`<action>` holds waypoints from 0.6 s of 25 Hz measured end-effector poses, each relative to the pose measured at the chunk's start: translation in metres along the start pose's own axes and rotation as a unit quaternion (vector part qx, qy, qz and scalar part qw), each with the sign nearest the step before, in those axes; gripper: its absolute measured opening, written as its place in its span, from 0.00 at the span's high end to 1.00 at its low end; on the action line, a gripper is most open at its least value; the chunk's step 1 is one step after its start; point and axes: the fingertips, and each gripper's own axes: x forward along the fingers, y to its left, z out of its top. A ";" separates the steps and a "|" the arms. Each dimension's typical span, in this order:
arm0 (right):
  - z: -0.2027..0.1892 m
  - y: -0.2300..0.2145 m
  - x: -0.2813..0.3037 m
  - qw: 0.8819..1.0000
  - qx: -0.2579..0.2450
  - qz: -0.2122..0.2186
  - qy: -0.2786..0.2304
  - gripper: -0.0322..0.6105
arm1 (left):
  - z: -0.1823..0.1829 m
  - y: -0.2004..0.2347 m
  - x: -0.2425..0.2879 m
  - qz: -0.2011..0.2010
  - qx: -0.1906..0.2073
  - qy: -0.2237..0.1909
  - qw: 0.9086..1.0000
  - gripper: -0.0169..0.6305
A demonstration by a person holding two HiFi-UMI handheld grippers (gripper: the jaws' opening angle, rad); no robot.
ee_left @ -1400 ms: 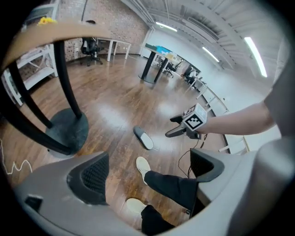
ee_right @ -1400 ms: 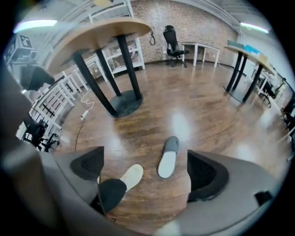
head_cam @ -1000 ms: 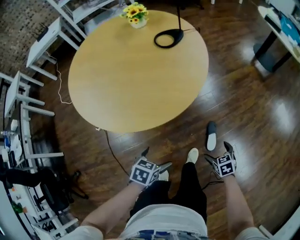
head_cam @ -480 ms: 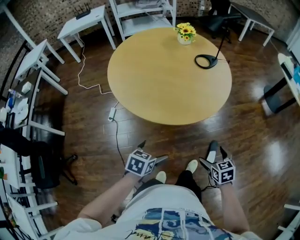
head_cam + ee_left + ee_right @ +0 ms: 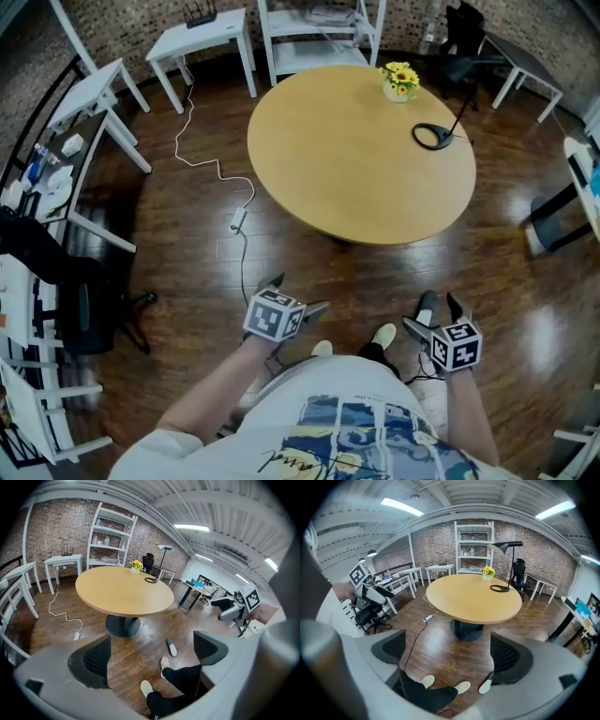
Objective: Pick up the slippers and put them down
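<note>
On floor (image 5: 187,244) below right tool (image 5: 432,313), slipper (image 5: 427,301).

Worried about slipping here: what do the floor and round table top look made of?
Floor: dark wood planks or laminate, glossy; plank seams and bright reflections show. Round table top: light wood or wood-look laminate, matte; even tan surface without glare.

Right gripper (image 5: 449,654) jaws apart above wood floor (image 5: 440,641); slipper (image 5: 485,686) partly behind 1 jaw; round table (image 5: 473,597) beyond.
</note>
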 end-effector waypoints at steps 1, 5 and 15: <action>0.003 0.003 -0.006 1.000 -0.002 -0.002 -0.001 0.05 | 0.000 0.001 -0.007 0.002 -0.003 -0.003 1.000 0.12; 0.010 0.009 -0.022 1.000 -0.008 -0.014 -0.011 0.05 | 0.001 0.003 -0.023 0.006 -0.011 -0.016 1.000 0.12; 0.006 0.020 -0.045 0.999 0.005 -0.027 -0.038 0.05 | -0.006 -0.007 -0.040 0.003 0.000 -0.028 1.000 0.12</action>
